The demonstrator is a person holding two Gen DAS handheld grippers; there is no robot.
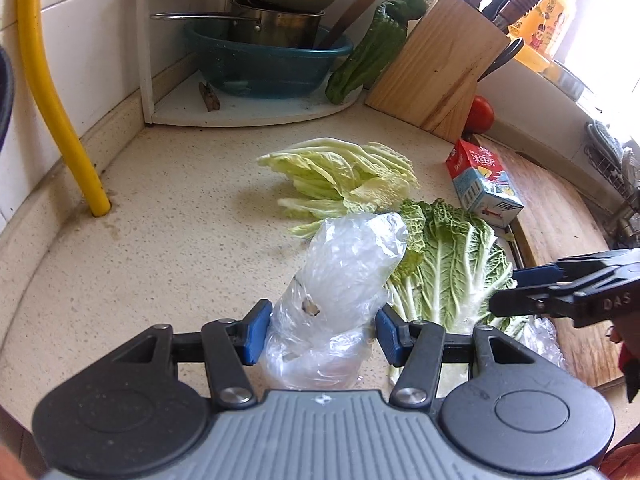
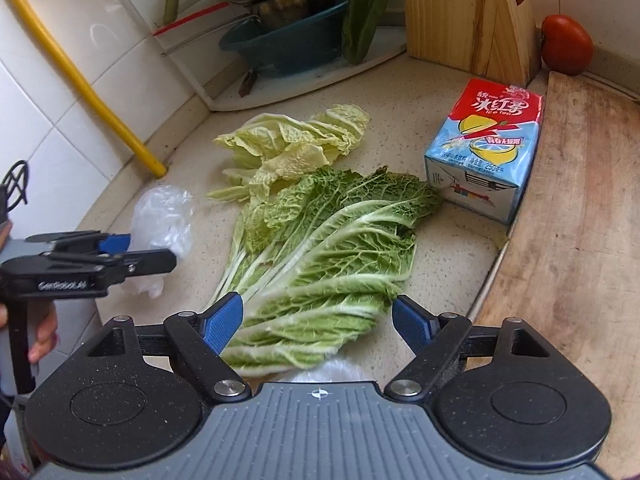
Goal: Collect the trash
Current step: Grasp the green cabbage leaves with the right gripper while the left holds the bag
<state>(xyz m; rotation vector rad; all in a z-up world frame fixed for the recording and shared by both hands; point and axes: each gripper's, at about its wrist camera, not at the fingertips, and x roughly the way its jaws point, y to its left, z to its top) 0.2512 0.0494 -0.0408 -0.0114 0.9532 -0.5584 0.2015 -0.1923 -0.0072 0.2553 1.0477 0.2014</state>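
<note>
Left gripper [image 1: 318,330] pinching bag [image 1: 340,280]; right gripper [image 2: 318,326] gaping wide over leaves [image 2: 320,248]. Possibly risking slippage: thin film sliding between pads [image 1: 256,330].

Daylight floods in from the window at the upper right of the left wrist view, blowing that corner out to white and washing over the yellow plastic bottle [image 1: 546,20] on the sill. The speckled beige stone countertop [image 1: 180,216] is evenly bright, with only soft, faint shadows under the pale green cabbage leaves [image 1: 340,176]. Both fisheye views bend straight lines strongly toward the edges, and the corners go dark. The crumpled clear plastic bag [image 1: 340,280] carries mild glare. Focus is fairly sharp in both.
</note>
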